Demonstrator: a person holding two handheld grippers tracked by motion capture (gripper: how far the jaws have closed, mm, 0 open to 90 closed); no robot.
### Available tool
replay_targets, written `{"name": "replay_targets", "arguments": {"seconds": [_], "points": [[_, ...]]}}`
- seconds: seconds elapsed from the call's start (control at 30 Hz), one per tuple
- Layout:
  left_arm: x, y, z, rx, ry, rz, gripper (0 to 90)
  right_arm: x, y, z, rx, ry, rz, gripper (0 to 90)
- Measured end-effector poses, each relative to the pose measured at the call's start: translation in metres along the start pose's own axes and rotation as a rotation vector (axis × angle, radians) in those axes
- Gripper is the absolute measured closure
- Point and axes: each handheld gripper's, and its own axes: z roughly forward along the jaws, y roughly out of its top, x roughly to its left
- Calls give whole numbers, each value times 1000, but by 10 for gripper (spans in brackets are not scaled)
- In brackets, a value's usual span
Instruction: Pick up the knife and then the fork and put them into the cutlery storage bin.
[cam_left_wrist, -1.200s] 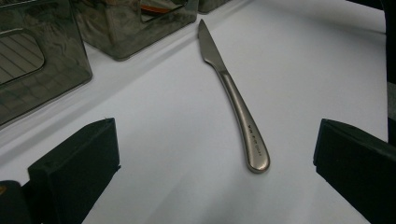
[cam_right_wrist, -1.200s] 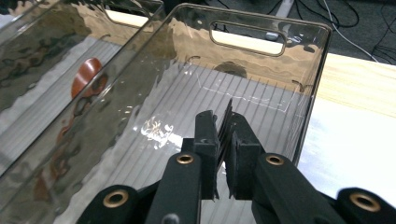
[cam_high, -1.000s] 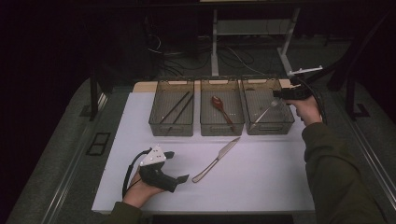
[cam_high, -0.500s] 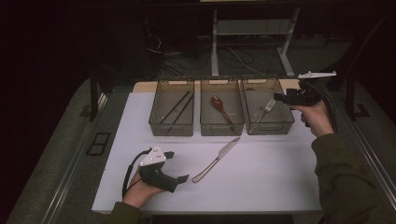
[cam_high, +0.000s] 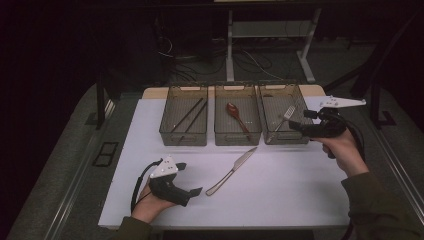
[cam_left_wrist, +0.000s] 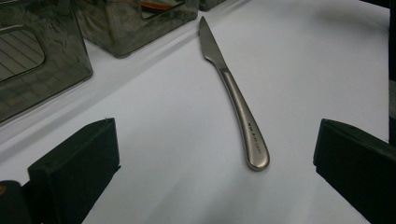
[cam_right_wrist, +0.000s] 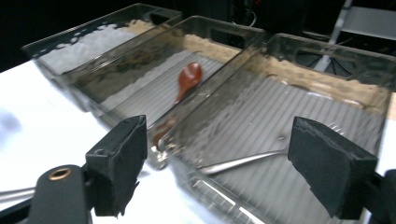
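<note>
A steel knife (cam_high: 232, 169) (cam_left_wrist: 233, 98) lies on the white table, its blade pointing at the bins. My left gripper (cam_high: 194, 191) (cam_left_wrist: 215, 140) rests on the table just short of the knife's handle, jaws open wide and holding nothing. A steel fork (cam_high: 282, 120) (cam_right_wrist: 243, 161) lies in the right bin (cam_high: 295, 97) (cam_right_wrist: 327, 93). My right gripper (cam_high: 296, 126) (cam_right_wrist: 217, 135) hovers at that bin's near right corner. Its jaws have just been opening and stand open, with nothing between them.
Three clear bins stand in a row at the back of the table. The left bin (cam_high: 172, 127) holds dark chopsticks (cam_high: 189, 117). The middle bin (cam_high: 237, 136) holds a reddish spoon (cam_high: 236, 114) (cam_right_wrist: 187, 79). The white tabletop (cam_high: 290, 185) spreads in front of them.
My right gripper has drawn back from over the right bin, to the right and toward the person. The fork stays in the bin. The left gripper and knife have not moved.
</note>
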Motion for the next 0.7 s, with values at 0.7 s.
{"name": "replay_targets", "arguments": {"seconds": [0.7], "points": [[-3,3,2,5,20,4,8,59,-78,-10,22,62,-40,157]]}}
